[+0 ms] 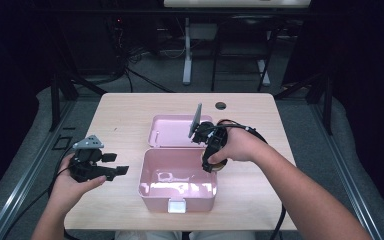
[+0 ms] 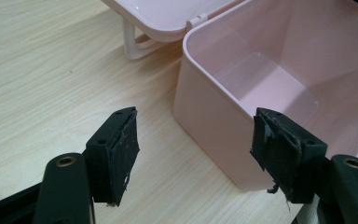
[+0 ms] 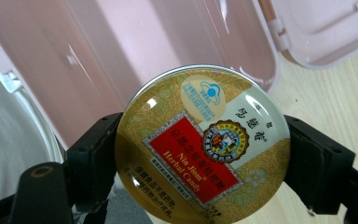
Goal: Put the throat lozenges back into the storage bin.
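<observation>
Right gripper point(image 3: 200, 158) pinches a round gold candy tin with a red label point(image 3: 201, 145) by its rim, one jaw on each side, lid facing the camera. Tin hangs just over the right edge of the open pink plastic box point(image 1: 177, 179); right hand point(image 1: 237, 146) is turned inward. Left gripper point(image 1: 111, 164) is held level at the box's left, jaws spread, gripping nothing, above the light wooden table point(image 1: 120, 115).

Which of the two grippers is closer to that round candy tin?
The right. The right gripper is clamped on the candy tin at the pink box's right edge. The left gripper hangs open left of the box, apart.
</observation>
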Demonstrator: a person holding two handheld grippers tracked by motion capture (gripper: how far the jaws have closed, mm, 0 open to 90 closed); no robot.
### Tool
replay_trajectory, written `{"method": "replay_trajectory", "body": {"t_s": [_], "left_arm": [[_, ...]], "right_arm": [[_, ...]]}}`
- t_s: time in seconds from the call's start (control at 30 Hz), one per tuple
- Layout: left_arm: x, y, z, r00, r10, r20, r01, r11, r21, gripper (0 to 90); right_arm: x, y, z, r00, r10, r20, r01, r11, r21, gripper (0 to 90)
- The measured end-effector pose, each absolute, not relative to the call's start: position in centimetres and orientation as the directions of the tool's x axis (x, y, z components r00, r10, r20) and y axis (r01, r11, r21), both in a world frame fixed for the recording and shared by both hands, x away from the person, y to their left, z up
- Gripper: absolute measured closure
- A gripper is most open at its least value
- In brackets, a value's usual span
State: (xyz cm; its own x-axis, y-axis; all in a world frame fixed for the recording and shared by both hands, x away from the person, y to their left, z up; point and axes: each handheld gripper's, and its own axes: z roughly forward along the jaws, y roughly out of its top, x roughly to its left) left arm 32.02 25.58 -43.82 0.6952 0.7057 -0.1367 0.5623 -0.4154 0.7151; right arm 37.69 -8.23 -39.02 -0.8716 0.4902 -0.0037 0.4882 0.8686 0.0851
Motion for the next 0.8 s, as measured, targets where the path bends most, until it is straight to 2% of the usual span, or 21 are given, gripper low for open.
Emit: {"method": "replay_trajectory", "body": {"t_s": [0.8], "left_arm": [[32.1,25.8,-43.8,0.692,0.709,-0.139,0.565,-0.411,0.716,31.4]], "right_arm": [[36.9,-5.4,-41.3,-0.945,0.326,-0.018,0.324,0.943,0.079,20.2]]}}
